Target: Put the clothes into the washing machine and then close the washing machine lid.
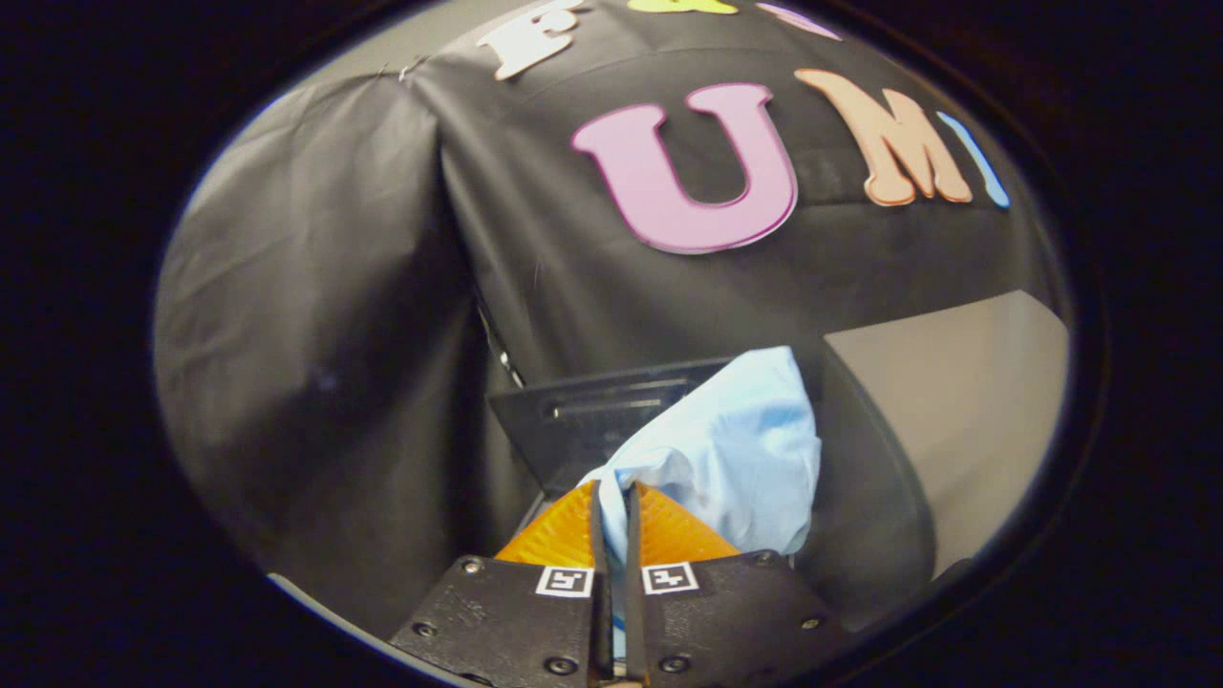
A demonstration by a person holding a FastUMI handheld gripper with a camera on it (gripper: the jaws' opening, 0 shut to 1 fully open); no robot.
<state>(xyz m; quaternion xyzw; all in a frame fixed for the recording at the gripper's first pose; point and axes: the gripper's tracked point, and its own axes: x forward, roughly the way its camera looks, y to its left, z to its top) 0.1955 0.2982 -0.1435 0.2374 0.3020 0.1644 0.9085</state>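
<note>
Pale-blue cloth garment [736, 449], soft, light, likely slippery: hand-held gripper [611, 511] pinches a fold; a bunched fold grips best.

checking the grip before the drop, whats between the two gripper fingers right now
A fold of the light blue cloth is pinched in the narrow gap of the gripper; the rest bunches up ahead of the fingers. This shows in the gripper view.

Blue cloth [736, 449] hides part of dark panel [592, 416].
</note>
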